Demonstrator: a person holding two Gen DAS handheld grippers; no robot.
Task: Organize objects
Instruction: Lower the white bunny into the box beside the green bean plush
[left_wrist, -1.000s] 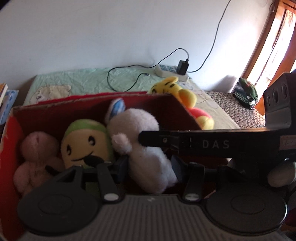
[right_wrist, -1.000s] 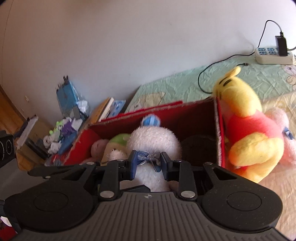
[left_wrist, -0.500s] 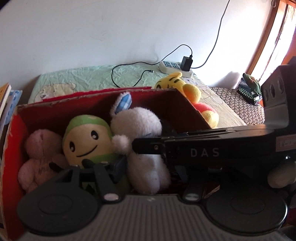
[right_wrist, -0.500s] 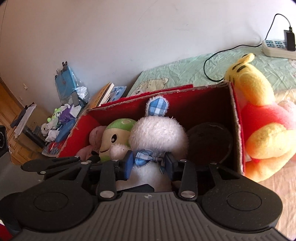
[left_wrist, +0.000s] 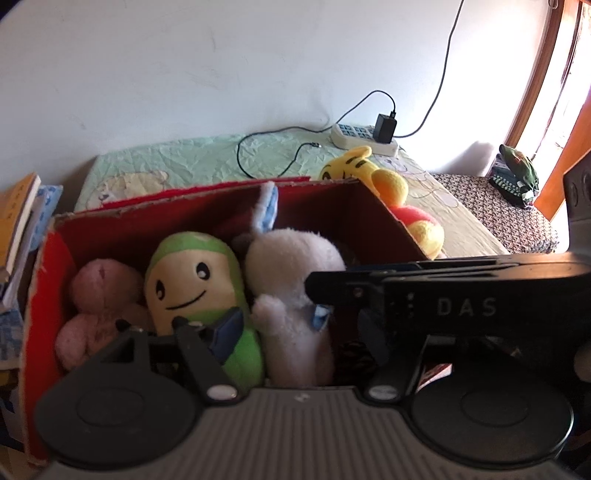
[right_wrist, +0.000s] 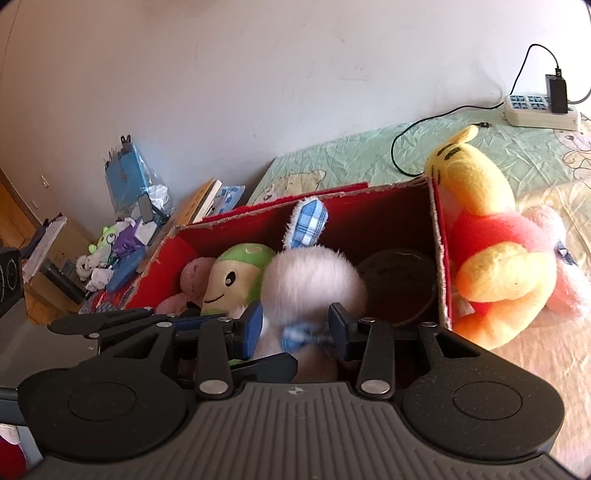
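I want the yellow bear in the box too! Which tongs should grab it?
Right. The right tongs are open by the bunny, nearest the bear lying outside the box's right wall. The left tongs sit by the green toy, farther off.

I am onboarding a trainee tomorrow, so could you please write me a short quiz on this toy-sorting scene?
1. True or false: the yellow bear lies inside the red box.
2. What sits between the open fingers of the right gripper: A a toy car, B a ball, C the white bunny?
3. How many plush toys are in the box?
Key: 1 false; 2 C; 3 three.
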